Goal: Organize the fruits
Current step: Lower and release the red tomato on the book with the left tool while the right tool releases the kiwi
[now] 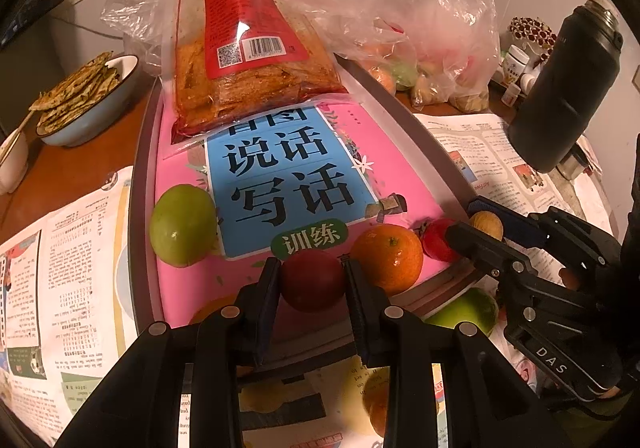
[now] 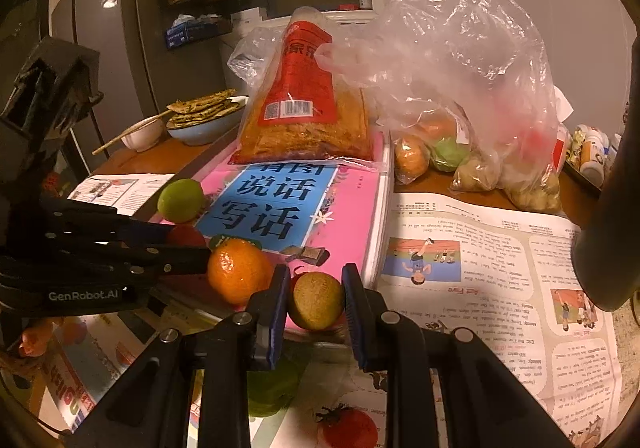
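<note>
A pink book [image 1: 184,248] lies on a stack on the table. On it sit a green fruit [image 1: 183,225], an orange [image 1: 387,258] and a small red fruit [image 1: 437,244]. My left gripper [image 1: 313,280] is shut on a dark red fruit [image 1: 312,280] at the book's near edge. My right gripper [image 2: 316,300] is shut on a round brown nut [image 2: 317,300], just right of the orange [image 2: 237,270]; it also shows in the left wrist view [image 1: 476,224]. A second green fruit [image 1: 466,310] lies below the book's edge.
A red snack bag [image 1: 248,48] lies on the book's far end. A clear plastic bag [image 2: 472,88] holds more fruit behind. A dark flask [image 1: 568,88] stands at right, a bowl of flatbreads [image 1: 84,96] at left. Newspaper [image 2: 500,268] covers the table.
</note>
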`<act>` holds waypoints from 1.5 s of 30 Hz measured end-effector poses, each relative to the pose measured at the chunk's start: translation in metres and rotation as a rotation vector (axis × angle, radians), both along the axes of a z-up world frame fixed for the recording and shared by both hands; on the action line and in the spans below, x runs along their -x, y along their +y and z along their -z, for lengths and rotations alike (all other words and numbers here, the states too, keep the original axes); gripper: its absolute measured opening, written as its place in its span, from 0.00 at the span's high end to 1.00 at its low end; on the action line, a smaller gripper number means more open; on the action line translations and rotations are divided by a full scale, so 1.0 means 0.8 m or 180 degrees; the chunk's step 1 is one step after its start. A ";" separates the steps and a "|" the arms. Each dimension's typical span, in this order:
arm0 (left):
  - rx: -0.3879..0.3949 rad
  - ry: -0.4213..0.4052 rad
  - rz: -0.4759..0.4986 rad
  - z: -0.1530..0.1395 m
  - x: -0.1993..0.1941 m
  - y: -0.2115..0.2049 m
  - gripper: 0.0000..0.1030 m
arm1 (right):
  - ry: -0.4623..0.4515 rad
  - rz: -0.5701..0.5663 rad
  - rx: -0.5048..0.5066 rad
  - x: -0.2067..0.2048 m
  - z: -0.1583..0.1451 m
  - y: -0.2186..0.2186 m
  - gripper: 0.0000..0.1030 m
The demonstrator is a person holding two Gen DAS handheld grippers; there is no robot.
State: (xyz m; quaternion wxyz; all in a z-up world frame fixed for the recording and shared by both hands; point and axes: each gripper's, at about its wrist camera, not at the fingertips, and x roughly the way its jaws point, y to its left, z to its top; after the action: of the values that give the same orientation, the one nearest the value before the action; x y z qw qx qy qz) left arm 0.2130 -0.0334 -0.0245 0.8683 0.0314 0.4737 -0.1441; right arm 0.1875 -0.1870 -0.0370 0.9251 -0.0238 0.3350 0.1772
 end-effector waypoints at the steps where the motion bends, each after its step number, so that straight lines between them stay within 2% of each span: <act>1: -0.0016 -0.0005 0.0005 0.000 0.000 -0.001 0.68 | 0.0013 0.0017 0.0020 0.000 0.001 0.000 0.74; 18: -0.0026 -0.0006 0.0008 -0.001 0.002 -0.001 0.68 | 0.0054 0.0003 -0.0032 0.006 0.001 -0.002 0.74; 23: -0.0027 -0.0006 0.0010 -0.001 0.002 -0.001 0.68 | 0.0058 -0.0003 -0.0089 0.008 0.001 -0.004 0.71; 29: -0.0020 -0.0004 0.0005 -0.001 0.002 0.000 0.68 | 0.0022 -0.0027 -0.0174 0.015 -0.004 -0.004 0.56; 34: -0.0032 -0.0008 -0.0006 0.000 0.002 -0.001 0.68 | -0.0078 0.0055 -0.0291 0.027 -0.014 -0.014 0.40; 39: -0.0022 -0.0003 -0.0014 0.000 0.001 -0.001 0.68 | -0.0092 0.0146 -0.0392 0.030 -0.021 -0.028 0.39; 42: -0.0041 -0.0010 -0.0020 0.000 0.002 -0.001 0.67 | -0.0104 0.0172 -0.0434 0.034 -0.025 -0.032 0.34; 45: -0.0051 -0.0013 -0.0027 0.000 0.003 -0.001 0.67 | -0.0110 0.0167 -0.0467 0.038 -0.027 -0.034 0.33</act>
State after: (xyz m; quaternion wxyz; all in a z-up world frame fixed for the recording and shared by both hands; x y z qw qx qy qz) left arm 0.2108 -0.0344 -0.0242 0.8695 0.0366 0.4732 -0.1366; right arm 0.1574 -0.2138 -0.0154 0.9343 0.0498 0.3057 0.1766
